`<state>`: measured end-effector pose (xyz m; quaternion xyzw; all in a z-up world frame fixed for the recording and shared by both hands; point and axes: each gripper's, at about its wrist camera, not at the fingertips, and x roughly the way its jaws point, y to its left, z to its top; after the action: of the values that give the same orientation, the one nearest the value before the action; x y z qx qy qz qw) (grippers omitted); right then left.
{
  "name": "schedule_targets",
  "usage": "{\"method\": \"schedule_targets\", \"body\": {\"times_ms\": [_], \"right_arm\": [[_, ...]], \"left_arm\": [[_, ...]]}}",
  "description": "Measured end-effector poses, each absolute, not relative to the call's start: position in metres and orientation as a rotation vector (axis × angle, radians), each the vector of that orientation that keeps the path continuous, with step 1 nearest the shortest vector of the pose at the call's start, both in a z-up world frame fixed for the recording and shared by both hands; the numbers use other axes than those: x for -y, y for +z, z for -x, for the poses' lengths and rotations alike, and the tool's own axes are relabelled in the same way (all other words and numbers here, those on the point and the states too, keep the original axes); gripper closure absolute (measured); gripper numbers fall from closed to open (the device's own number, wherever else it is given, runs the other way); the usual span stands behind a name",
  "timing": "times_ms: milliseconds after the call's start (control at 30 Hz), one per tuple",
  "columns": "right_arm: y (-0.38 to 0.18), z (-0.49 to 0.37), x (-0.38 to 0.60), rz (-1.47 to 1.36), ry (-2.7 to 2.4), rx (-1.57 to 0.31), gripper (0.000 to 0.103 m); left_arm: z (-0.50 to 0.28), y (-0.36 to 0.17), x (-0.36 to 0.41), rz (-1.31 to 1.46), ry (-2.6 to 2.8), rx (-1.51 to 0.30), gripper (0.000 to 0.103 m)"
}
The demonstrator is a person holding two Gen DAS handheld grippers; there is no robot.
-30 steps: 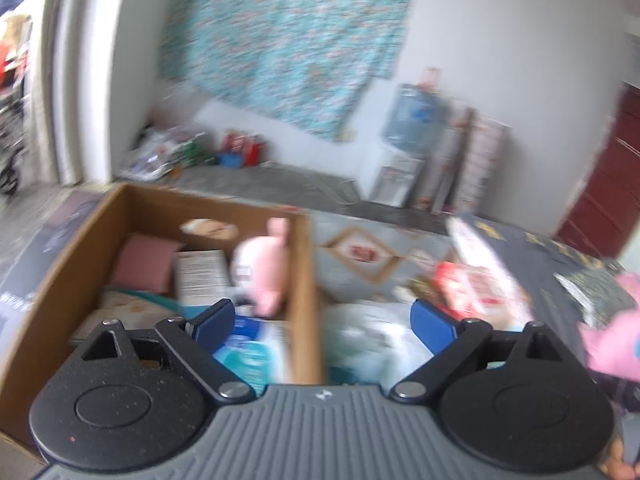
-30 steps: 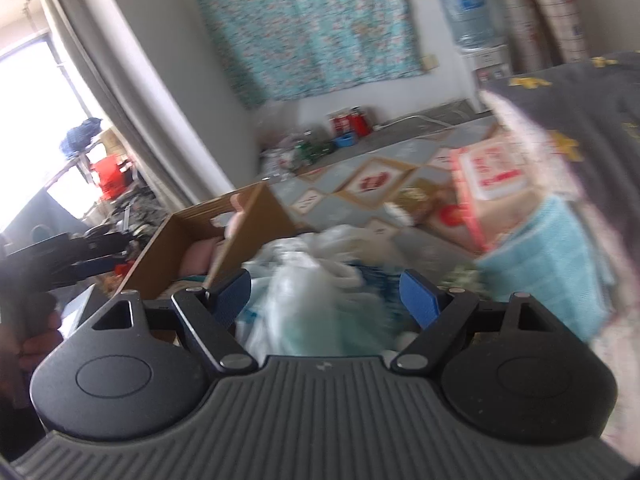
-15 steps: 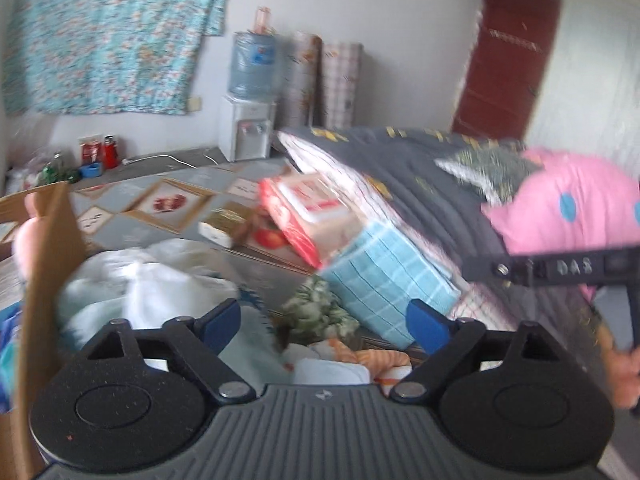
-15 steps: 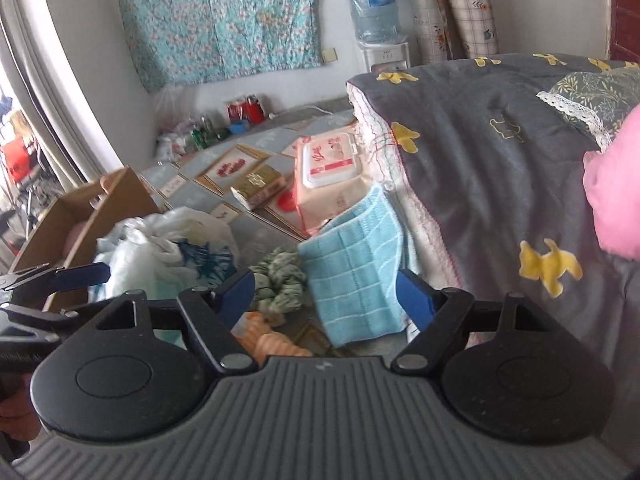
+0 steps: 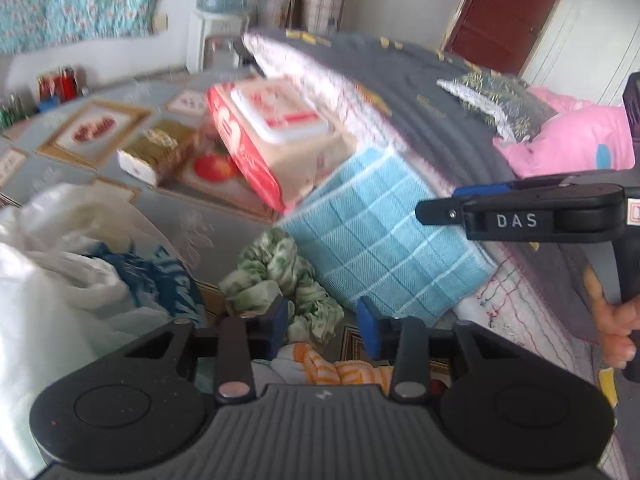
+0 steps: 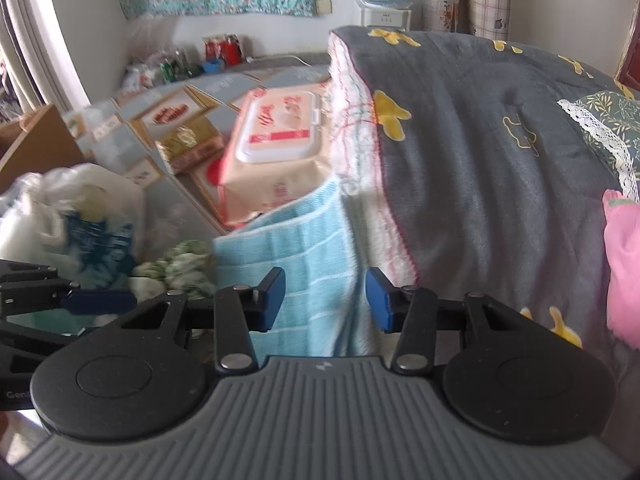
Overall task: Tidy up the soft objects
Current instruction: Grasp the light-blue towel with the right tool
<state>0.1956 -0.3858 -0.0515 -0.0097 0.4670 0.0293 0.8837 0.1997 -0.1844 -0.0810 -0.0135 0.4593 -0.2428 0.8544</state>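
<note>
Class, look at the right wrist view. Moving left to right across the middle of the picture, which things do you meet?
White plastic bag → green patterned cloth → blue checked towel → grey bedspread → pink soft item.

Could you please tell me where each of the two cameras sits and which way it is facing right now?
Left wrist: on the left gripper, looking down at the green scrunched cloth; right gripper and a hand show at right.
Right wrist: on the right gripper, facing the blue checked towel; left gripper shows at left.
Shared: towel, cloth, wipes pack; both jaws closing, gripping nothing.
</note>
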Motion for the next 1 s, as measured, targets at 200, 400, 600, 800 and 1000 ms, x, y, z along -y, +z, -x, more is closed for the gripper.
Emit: {"method": "schedule_targets", "body": {"times_ms": [200,400,600,800,1000], "right_arm": [[-0.069,-0.205,0.390,0.059,0.060,-1.003,0.086],[-0.042,-0.189,0.386,0.007,0.111,-0.952,0.095],[-0.041,-0.180,0.368,-0.037,0.195,-0.970,0.096],[-0.054,-0.180,0.360,-0.080,0.249,-1.016,0.096],[-0.062,-0.169,0.364,-0.154,0.217,-1.057,0.093]], "left_arm": [[-0.210,-0.094,0.188,0.056,-0.524,-1.019,0.069],[-0.215,-0.095,0.180,0.094,-0.518,-1.030,0.069],[-0.217,-0.094,0.166,0.153,-0.501,-1.034,0.069],[-0.217,-0.089,0.162,0.171,-0.502,-1.021,0.068],[-0.217,-0.087,0.160,0.176,-0.497,-1.019,0.066]]}}
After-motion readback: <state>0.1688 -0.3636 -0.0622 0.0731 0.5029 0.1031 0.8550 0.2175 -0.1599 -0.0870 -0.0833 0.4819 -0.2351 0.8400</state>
